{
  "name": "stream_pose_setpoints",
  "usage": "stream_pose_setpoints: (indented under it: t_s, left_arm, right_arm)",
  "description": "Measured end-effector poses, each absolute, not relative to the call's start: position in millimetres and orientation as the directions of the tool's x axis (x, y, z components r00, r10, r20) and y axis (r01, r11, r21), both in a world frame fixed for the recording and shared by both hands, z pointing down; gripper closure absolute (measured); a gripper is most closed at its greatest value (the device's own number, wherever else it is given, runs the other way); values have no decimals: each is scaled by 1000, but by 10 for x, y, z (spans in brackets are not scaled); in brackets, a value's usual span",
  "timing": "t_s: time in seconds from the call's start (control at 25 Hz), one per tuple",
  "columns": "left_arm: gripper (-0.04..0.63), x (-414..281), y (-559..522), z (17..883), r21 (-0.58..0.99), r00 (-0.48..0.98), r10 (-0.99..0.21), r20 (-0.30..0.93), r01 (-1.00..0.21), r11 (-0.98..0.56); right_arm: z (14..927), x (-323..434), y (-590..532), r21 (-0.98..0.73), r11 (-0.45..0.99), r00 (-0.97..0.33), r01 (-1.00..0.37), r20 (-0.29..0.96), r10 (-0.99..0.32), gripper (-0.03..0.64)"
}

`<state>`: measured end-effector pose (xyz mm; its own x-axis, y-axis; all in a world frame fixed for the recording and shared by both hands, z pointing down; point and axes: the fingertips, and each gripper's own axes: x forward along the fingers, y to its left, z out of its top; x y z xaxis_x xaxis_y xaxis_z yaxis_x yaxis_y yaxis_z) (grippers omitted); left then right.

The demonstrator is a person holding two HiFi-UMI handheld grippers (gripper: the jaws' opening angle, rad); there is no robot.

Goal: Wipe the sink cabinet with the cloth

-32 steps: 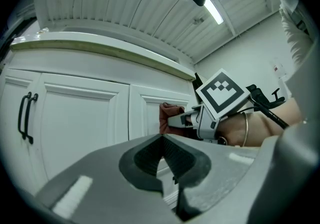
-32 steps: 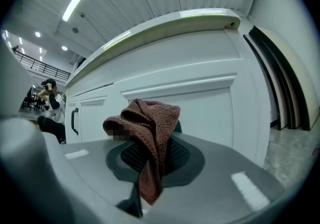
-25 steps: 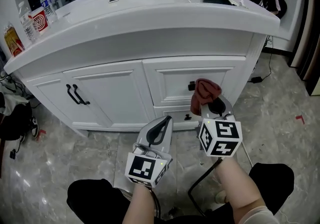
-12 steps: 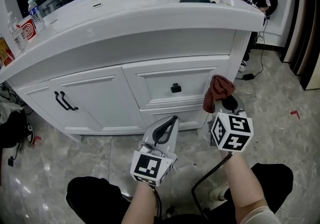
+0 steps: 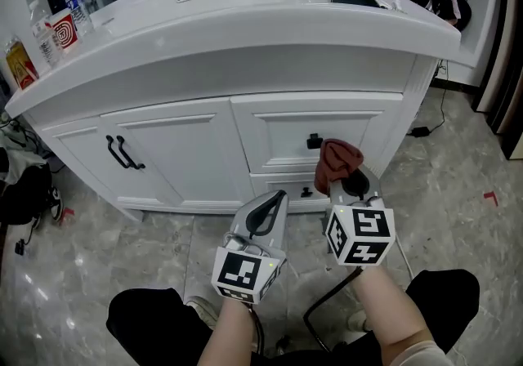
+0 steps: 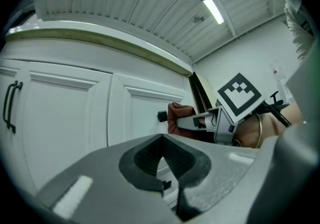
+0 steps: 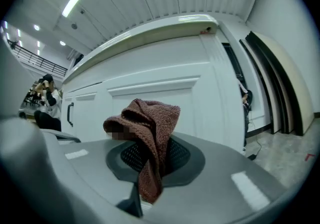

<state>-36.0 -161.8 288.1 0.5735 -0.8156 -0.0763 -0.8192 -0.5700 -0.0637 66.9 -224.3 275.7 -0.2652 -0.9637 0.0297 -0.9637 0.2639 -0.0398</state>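
Your right claw pinches the knitted cloth, bunched upright, before the smooth white sink cabinet; your left claw is closed, empty.

Rough, matt knit cloth; sink cabinet smooth, glossy wht paint.

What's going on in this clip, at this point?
A person holds a two-jaw gripper in each hand in front of a white sink cabinet. The right gripper is shut on a reddish-brown cloth, raised near the drawer front by its black knob. Whether the cloth touches the panel can't be told. The left gripper is shut on nothing and sits lower, to the left.
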Motion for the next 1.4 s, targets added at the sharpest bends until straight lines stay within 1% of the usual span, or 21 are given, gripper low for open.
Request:
stream_pose_setpoints:
  t_s: [0.16,0.28,0.44,0.6,1.0,1.4]
  left_arm:
    - [595,-748,-1648,2935,-50,499,-864,-73,-867,-496]
    - [595,-1003,-1670,3002,-40,454,-889,-65,-891,-452]
    - [595,-1243,-1674,3089,-23,413,-909,-58,-911,-412]
    - [595,-1325,-1697,3170,-16,401,-915,-41,-916,-401]
    - [595,-1198,-1755,3281,-7,429,-903,-21,-903,-429]
    - [595,-696,-1824,3209,-13,511,-859,-37,-860,-511]
  right_arm:
    - [2950,23,-2243,-43,381,-383,-923,59,-922,537]
    - [3085,-346,-2265,-55,442,-445,-895,75,-892,537]
    - [3216,-697,-2317,-70,495,-500,-866,93,-861,537]
    - [3222,-856,-2396,-81,510,-516,-856,90,-852,537]
    - [3293,-673,-2485,-126,495,-508,-859,98,-856,535]
    - [3198,-58,-2538,-204,406,-431,-891,94,-898,535]
